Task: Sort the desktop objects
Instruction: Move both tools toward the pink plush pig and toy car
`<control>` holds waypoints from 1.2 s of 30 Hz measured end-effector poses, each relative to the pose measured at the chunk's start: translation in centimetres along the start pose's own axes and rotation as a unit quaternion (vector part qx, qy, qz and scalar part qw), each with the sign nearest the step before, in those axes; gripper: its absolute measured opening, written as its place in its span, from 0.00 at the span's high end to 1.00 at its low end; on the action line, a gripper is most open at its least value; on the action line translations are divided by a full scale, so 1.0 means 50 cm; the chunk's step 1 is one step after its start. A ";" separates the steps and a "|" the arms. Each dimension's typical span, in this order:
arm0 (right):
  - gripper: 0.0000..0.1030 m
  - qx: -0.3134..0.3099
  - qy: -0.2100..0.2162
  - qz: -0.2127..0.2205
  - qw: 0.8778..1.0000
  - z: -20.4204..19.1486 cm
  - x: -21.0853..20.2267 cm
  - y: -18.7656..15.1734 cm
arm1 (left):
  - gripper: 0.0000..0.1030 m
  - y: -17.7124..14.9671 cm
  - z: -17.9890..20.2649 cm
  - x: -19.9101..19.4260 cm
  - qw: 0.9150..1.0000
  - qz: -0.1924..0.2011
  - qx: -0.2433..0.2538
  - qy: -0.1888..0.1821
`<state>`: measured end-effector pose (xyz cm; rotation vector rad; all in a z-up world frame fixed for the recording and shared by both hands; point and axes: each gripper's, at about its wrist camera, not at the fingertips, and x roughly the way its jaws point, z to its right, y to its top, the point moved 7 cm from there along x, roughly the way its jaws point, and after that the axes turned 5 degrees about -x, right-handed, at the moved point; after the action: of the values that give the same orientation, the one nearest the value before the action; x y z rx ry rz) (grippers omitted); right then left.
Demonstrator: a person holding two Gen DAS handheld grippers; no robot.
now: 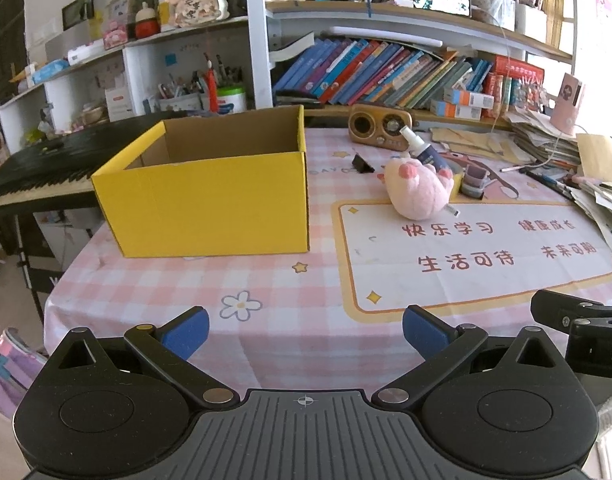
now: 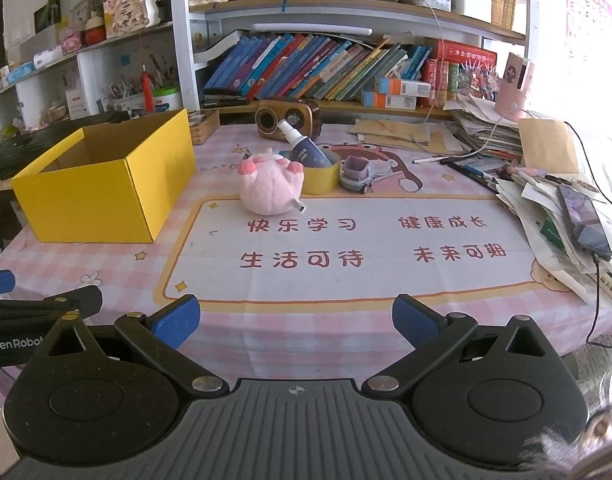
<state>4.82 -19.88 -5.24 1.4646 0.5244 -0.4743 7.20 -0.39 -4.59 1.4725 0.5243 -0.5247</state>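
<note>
Nearest to me, my left gripper (image 1: 306,332) and my right gripper (image 2: 295,322) hang side by side over the near edge of the table (image 2: 306,324), both tilted downward, jaws spread wide and grasping nothing. Beyond them lies the pink checked tablecloth (image 1: 265,272) with its white panel of red lettering. At mid-distance, to the left, stands the yellow cardboard box (image 1: 209,196), open at the top; what I can see of its interior holds nothing. To its right, well apart from it, the pink plush toy (image 2: 271,190) lies on the cloth, touching a yellow tape roll (image 2: 320,180) in which a dark spray bottle (image 2: 303,148) stands tilted. Just beside the roll sits a small purple item (image 2: 356,172), possibly a toy car. Farther back rest a wooden radio (image 2: 287,118), loose papers (image 2: 546,200) and a phone (image 2: 584,222), then the bookshelf (image 2: 326,68)
</note>
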 end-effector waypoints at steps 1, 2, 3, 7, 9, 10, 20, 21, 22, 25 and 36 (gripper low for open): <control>0.00 0.000 0.000 0.000 1.000 0.000 0.000 0.000 | 0.00 -0.001 0.002 0.001 1.000 -0.002 0.000 -0.005; 0.00 0.000 0.000 0.000 1.000 0.000 0.000 -0.001 | 0.00 -0.002 0.004 0.002 1.000 -0.003 0.000 -0.009; 0.00 0.000 0.000 0.000 1.000 0.000 0.000 -0.001 | 0.00 -0.002 0.006 0.003 1.000 -0.003 0.001 -0.010; 0.00 0.001 -0.001 -0.001 1.000 0.002 0.001 -0.003 | 0.00 -0.002 0.009 0.005 1.000 -0.003 0.003 -0.015; 0.00 0.003 -0.001 -0.001 1.000 0.004 0.002 -0.005 | 0.00 -0.001 0.010 0.007 1.000 -0.003 0.003 -0.014; 0.00 0.003 -0.001 -0.001 1.000 0.005 0.001 -0.005 | 0.00 -0.002 0.010 0.005 1.000 -0.003 0.003 -0.014; 0.00 0.010 -0.002 -0.001 1.000 0.015 0.008 -0.001 | 0.00 0.001 0.015 0.010 1.000 -0.001 0.005 -0.013; 0.00 0.010 -0.003 -0.001 1.000 0.016 0.009 0.000 | 0.00 0.002 0.017 0.012 1.000 -0.001 0.006 -0.013; 0.00 0.009 -0.004 -0.002 1.000 0.018 0.011 0.001 | 0.00 0.004 0.020 0.013 1.000 -0.001 0.006 -0.014; 0.00 0.010 -0.008 -0.004 1.000 0.025 0.016 0.002 | 0.00 0.008 0.030 0.018 1.000 -0.002 0.008 -0.016; 0.00 0.019 -0.022 -0.013 0.999 0.061 0.024 -0.006 | 0.00 0.008 0.074 0.034 0.999 -0.011 0.025 -0.032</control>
<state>5.74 -22.91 -6.07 1.4824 0.5031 -0.5385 8.84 -4.10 -5.22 1.4946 0.4804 -0.6028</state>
